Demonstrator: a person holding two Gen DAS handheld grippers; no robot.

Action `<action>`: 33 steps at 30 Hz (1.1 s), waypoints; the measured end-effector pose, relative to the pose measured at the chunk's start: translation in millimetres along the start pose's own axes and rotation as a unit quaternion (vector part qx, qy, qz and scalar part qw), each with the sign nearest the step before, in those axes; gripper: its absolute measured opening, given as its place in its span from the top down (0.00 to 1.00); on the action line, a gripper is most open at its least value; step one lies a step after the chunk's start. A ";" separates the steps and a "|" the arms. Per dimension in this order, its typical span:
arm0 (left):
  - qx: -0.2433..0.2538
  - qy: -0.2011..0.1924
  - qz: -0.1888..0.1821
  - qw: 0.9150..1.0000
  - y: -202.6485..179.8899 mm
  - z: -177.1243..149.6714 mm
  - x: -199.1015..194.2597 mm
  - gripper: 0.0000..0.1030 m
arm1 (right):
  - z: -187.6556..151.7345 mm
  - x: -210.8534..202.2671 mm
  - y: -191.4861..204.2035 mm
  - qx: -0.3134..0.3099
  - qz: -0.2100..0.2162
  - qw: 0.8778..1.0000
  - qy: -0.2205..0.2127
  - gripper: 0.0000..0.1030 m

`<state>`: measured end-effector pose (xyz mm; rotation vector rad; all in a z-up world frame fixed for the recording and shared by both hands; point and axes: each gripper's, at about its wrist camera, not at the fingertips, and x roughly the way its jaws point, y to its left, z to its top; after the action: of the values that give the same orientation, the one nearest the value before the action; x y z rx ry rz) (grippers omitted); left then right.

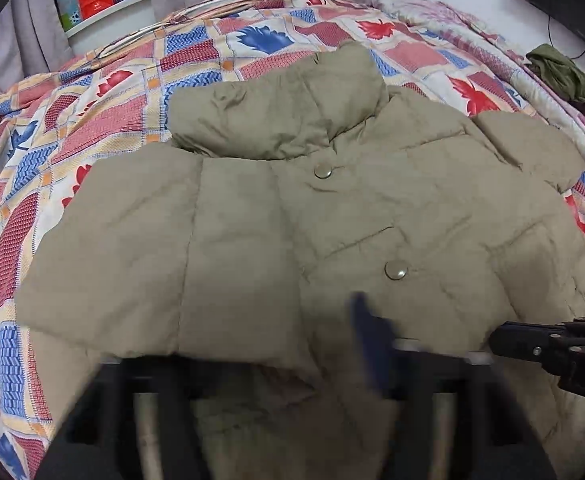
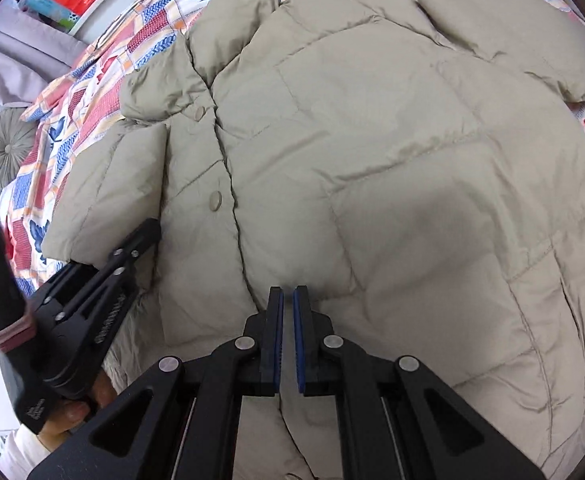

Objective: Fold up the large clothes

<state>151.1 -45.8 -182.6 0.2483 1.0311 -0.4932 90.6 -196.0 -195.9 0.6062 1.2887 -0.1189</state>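
The khaki puffer jacket (image 2: 372, 160) lies flat on the bed (image 1: 92, 120), quilt showing past its collar and sleeves. Right claw (image 2: 288, 300) is nearly closed, holding nothing, just over the front. Left claw (image 2: 140, 240) sits by the sleeve edge; too blurry to tell its opening.

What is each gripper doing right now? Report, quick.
Left gripper: over the jacket near its left sleeve; open or shut cannot be told.
Right gripper: nearly shut, narrow gap, holding nothing.
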 end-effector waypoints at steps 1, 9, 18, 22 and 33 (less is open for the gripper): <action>-0.008 -0.021 0.004 1.000 5.9 1.1 -10.9 0.01 | -0.9 -2.0 -2.0 -0.004 -0.001 1.000 0.002 0.95; -0.079 -0.046 0.015 0.996 65.2 -14.8 -74.1 0.01 | 2.6 -18.5 28.1 -0.082 -0.016 0.997 -0.009 0.93; -0.275 -0.002 0.054 0.960 208.2 -49.3 -53.0 0.01 | -15.2 -19.1 134.5 -0.292 -0.023 0.953 -0.075 0.20; -0.342 0.022 -0.027 0.939 237.6 -58.1 -22.0 0.01 | -31.8 -9.2 174.4 -0.381 -0.060 0.917 -0.101 0.20; -0.400 0.013 -0.110 0.910 243.6 -32.0 7.2 0.82 | -2.3 20.3 193.0 -0.368 -0.141 0.908 -0.141 0.92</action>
<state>252.2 176.3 -212.4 -0.6016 1.2114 -0.2328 173.9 -27.9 -146.3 -0.2444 1.0254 0.0461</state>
